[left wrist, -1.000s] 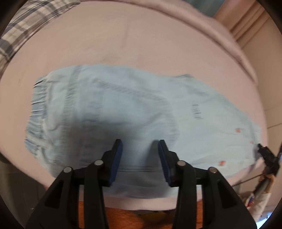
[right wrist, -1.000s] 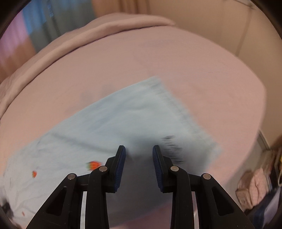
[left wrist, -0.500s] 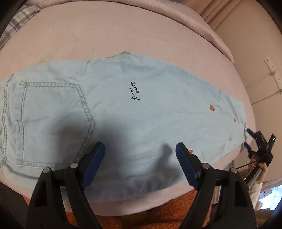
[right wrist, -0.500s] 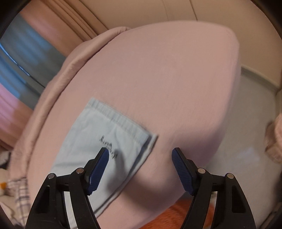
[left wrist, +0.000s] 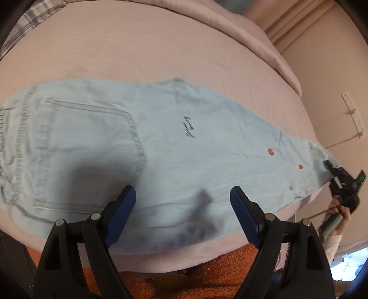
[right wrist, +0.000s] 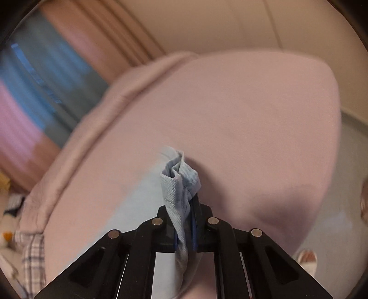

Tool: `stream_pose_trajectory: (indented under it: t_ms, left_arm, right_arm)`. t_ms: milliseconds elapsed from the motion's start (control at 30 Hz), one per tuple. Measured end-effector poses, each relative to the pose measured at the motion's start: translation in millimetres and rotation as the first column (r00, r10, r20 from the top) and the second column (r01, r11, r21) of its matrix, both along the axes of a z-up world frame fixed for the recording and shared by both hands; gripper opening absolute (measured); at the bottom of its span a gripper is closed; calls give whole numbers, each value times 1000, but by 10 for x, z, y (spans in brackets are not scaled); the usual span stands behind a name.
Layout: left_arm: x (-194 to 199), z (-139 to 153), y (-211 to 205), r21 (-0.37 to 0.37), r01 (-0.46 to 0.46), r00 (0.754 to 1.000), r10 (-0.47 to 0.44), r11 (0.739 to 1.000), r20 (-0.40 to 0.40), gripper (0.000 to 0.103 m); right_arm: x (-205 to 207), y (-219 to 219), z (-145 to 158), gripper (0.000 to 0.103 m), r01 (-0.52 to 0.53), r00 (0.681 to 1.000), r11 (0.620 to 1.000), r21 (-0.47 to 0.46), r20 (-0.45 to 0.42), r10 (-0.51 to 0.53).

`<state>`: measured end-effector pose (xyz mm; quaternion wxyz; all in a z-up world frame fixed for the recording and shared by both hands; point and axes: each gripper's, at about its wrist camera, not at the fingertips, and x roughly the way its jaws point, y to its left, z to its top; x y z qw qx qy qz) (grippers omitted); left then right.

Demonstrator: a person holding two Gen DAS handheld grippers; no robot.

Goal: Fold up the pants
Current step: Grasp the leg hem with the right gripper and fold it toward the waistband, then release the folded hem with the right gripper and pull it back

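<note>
Right gripper (right wrist: 184, 220) just closed, pinching pants (right wrist: 180, 184) hem; bed (right wrist: 241, 115) beneath

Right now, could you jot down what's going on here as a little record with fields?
surface: bed with a pink sheet
garment: light blue pants, laid flat lengthwise, back pocket up
left gripper: open, above the near edge of the pants, holding nothing
right gripper: jaws have just been closing; shut on the hem at the leg end
hem: bunched between the pads
fold: not yet made
other: plaid cloth at the far corner of the bed
</note>
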<state>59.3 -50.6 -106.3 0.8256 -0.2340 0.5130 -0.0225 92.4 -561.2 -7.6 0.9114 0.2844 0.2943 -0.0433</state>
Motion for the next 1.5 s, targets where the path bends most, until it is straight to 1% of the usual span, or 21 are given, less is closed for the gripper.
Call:
stream_pose_trajectory:
  t_ms: [33, 100, 200, 300, 400, 500, 567, 633, 733, 767, 833, 900, 1000, 1067, 1133, 1167, 1200, 1233, 1333, 1433, 1500]
  left_arm:
    - [-26, 25, 44, 3, -15, 1000, 15, 1000, 8, 85]
    - [-72, 60, 117, 14, -43, 999, 43, 999, 19, 84]
    - [-142, 118, 193, 14, -68, 997, 68, 998, 40, 84]
    - [-195, 187, 247, 23, -78, 995, 77, 997, 63, 84]
    - [-244, 241, 302, 57, -94, 993, 89, 994, 82, 85]
    - [-269, 261, 340, 86, -111, 991, 104, 990, 82, 84]
    - [-292, 257, 364, 92, -118, 991, 111, 989, 81, 85]
    - [-306, 243, 376, 85, -120, 991, 114, 989, 77, 85]
    - [-340, 217, 418, 82, -125, 990, 119, 989, 70, 85]
    - [-347, 204, 422, 84, -123, 991, 118, 989, 65, 85]
    - [-364, 202, 430, 87, -118, 992, 113, 989, 61, 85]
    - [-371, 196, 431, 94, -109, 993, 104, 990, 60, 85]
    - [-352, 180, 437, 82, -102, 994, 98, 991, 56, 85]
    - [-305, 178, 433, 69, -99, 994, 96, 993, 51, 85]
    - [-254, 201, 414, 60, -88, 995, 85, 994, 57, 85]
    - [-229, 224, 397, 54, -77, 995, 73, 996, 65, 85]
    - [-197, 244, 376, 45, -63, 996, 60, 997, 74, 85]
    - [-163, 255, 352, 34, -48, 996, 46, 998, 80, 85]
    - [-21, 220, 258, -8, 3, 997, -2, 1000, 78, 85]
    - [153, 110, 85, -64, 56, 997, -53, 996, 53, 83]
    - [265, 19, -63, -113, 98, 995, -94, 989, 37, 77]
  right_arm:
    - [-19, 83, 116, 10, -33, 999, 999, -2, 27, 33]
    - [-54, 357, 401, 10, -113, 989, 992, -51, 93, 117]
    - [-144, 861, 717, 10, -235, 955, 961, -143, 151, 256]
    - [-118, 1323, 824, 10, -360, 909, 918, -165, 158, 385]
    - [-3, 1815, 810, 10, -482, 852, 857, -184, 131, 507]
    - [33, 2295, 676, 10, -579, 795, 788, -209, 67, 602]
    - [100, 2586, 511, 10, -631, 764, 745, -216, -1, 646]
    - [110, 2852, 281, 10, -673, 736, 709, -209, -106, 668]
    - [128, 3113, -22, 10, -720, 693, 659, -217, -193, 694]
    - [26, 3149, -106, 10, -729, 685, 648, -221, -218, 696]
    - [10, 3223, -266, 10, -753, 657, 624, -210, -287, 697]
    - [9, 3254, -436, 11, -766, 637, 615, -190, -352, 685]
    - [-4, 3235, -525, 14, -782, 611, 601, -166, -395, 686]
    - [-8, 3222, -467, 21, -798, 589, 583, -153, -402, 701]
    - [-30, 3173, -379, 50, -811, 567, 575, -105, -381, 731]
    - [-59, 3122, -304, 54, -816, 561, 571, -86, -356, 748]
    - [-94, 3068, -225, 56, -820, 558, 566, -83, -339, 758]
    - [-126, 3013, -154, 56, -818, 563, 567, -94, -335, 756]
    - [-173, 2801, -11, 57, -791, 604, 600, -122, -320, 730]
    - [-164, 2531, 51, 60, -726, 681, 667, -170, -321, 658]
    - [-129, 2354, 38, 60, -669, 735, 714, -207, -329, 593]
